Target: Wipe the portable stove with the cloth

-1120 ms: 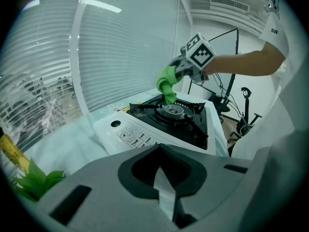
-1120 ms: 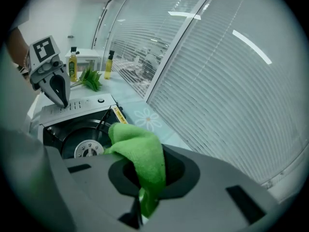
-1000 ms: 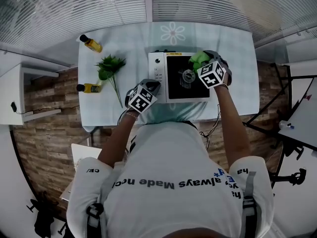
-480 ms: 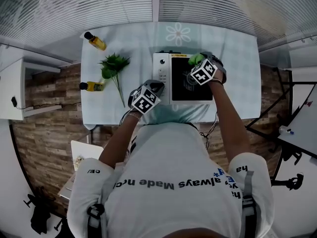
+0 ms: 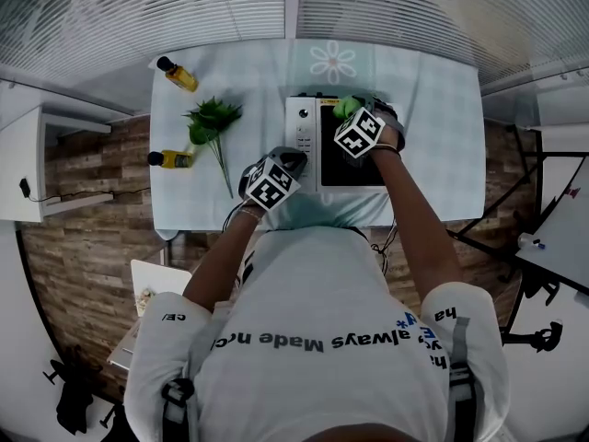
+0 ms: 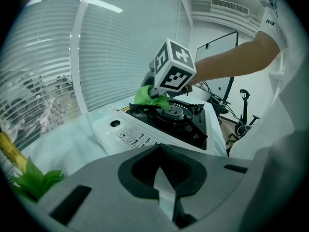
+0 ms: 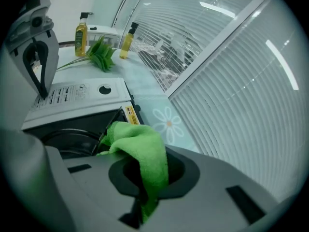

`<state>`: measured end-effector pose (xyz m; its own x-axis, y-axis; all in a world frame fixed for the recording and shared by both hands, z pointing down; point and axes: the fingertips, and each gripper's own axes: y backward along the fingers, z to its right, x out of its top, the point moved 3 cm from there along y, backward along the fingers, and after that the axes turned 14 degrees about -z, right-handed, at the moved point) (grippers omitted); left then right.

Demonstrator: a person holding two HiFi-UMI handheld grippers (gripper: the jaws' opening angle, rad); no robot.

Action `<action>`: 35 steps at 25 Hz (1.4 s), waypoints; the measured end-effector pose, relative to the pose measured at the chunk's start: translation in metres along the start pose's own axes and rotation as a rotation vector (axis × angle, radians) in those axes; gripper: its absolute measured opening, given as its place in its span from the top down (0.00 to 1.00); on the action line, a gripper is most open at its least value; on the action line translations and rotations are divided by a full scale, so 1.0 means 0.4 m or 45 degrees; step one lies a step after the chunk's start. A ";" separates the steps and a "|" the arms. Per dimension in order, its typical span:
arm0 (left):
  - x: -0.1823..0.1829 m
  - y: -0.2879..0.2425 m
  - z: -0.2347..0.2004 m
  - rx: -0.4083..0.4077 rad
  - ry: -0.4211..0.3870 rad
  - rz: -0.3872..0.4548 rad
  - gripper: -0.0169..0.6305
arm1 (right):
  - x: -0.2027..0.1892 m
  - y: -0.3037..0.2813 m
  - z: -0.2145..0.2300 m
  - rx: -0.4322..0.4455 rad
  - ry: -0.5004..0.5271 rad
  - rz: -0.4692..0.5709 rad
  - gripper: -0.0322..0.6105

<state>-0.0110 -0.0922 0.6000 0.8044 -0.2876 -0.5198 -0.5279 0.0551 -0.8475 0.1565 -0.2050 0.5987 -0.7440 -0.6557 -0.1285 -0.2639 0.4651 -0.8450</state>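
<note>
The right gripper [image 7: 144,180] has its jaws clamped on a green cloth [image 7: 140,151], which bunches out ahead of them and presses on the far edge of the stove's black top, close to the burner [image 6: 173,111]. The stove [image 5: 302,145] sits on a table [image 5: 423,90] with a pale cover bearing a daisy print [image 5: 331,62], and its white control strip with 1 round knob [image 7: 104,89] runs along its left side.

The left gripper [image 5: 287,162] has its jaws together with nothing between them. Its tip sits at the stove's near left corner, beside the control strip; whether it touches the casing cannot be told.

Farther left on the table lies a leafy green sprig [image 5: 210,125], stem toward the person. 2 bottles of yellow liquid lie on either side of it, 1 [image 5: 175,75] at the far left corner and 1 [image 5: 169,160] near the left edge. Window blinds [image 7: 231,76] stand behind the table.
</note>
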 end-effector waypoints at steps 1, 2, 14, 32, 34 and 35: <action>-0.001 0.000 0.000 -0.001 -0.001 0.000 0.96 | 0.013 0.004 -0.007 0.002 0.003 0.011 0.91; -0.001 -0.001 0.000 -0.002 -0.001 0.001 0.95 | 0.027 0.007 -0.016 0.009 0.006 0.023 0.91; 0.000 0.000 -0.001 -0.011 -0.012 0.005 0.96 | 0.060 0.099 0.009 0.048 -0.119 0.192 0.91; 0.000 -0.001 0.000 -0.009 -0.023 -0.008 0.96 | 0.097 0.138 -0.217 0.244 0.043 0.294 0.91; -0.001 -0.001 0.000 -0.010 -0.024 -0.010 0.96 | 0.087 0.143 -0.224 0.296 0.001 0.289 0.91; -0.001 -0.001 -0.001 -0.010 -0.025 -0.010 0.95 | 0.081 0.146 -0.229 0.323 -0.019 0.289 0.91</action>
<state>-0.0114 -0.0923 0.6005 0.8136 -0.2694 -0.5152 -0.5237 0.0453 -0.8507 0.0608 -0.1447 0.5928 -0.7565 -0.5621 -0.3341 0.0698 0.4386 -0.8960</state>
